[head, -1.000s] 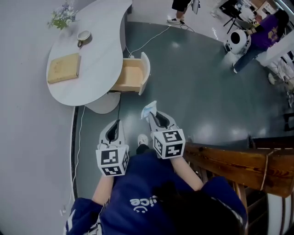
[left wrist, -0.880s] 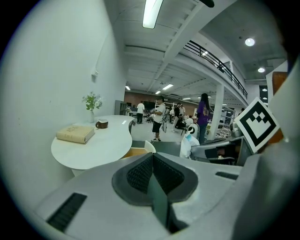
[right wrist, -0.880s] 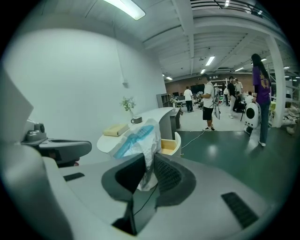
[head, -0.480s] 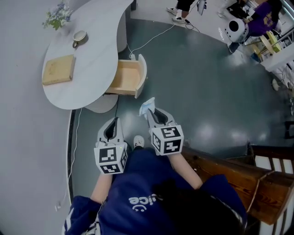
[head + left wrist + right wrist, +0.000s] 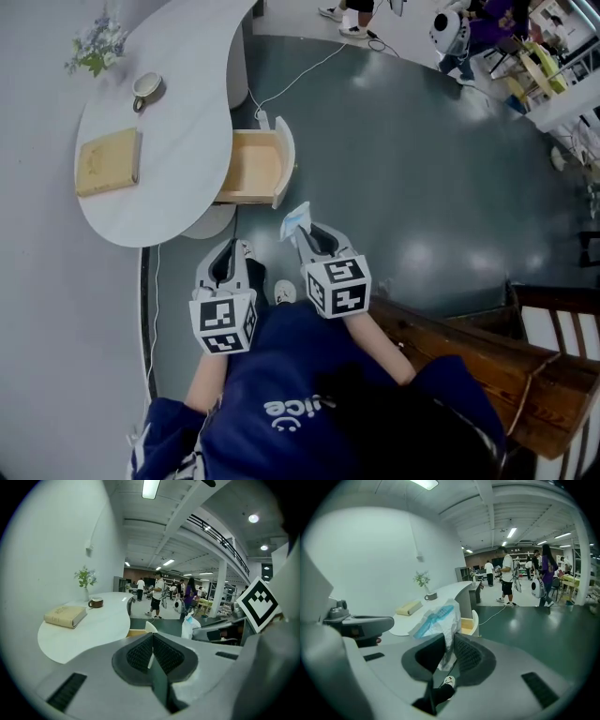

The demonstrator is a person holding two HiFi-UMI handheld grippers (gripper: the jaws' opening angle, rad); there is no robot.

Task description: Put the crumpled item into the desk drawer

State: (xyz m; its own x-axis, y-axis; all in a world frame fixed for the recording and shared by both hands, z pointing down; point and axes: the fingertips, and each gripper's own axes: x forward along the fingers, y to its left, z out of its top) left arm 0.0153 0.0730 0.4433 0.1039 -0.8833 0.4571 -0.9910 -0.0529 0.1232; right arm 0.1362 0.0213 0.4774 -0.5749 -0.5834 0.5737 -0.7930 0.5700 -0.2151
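- The white worktop (image 5: 187,122) carries flowers (image 5: 94,45), a cup (image 5: 145,86) and a book (image 5: 108,161).
- The drawer (image 5: 255,169) stands pulled out from the worktop's right edge.
- The left tongs (image 5: 229,255) hang over the dark floor (image 5: 422,187) just below the worktop, jaws together with nothing between them.
- The crumpled item (image 5: 297,223), white with a blue patch, is pinched in the right tongs (image 5: 306,236). It is in the air near the drawer's front, not inside the drawer.
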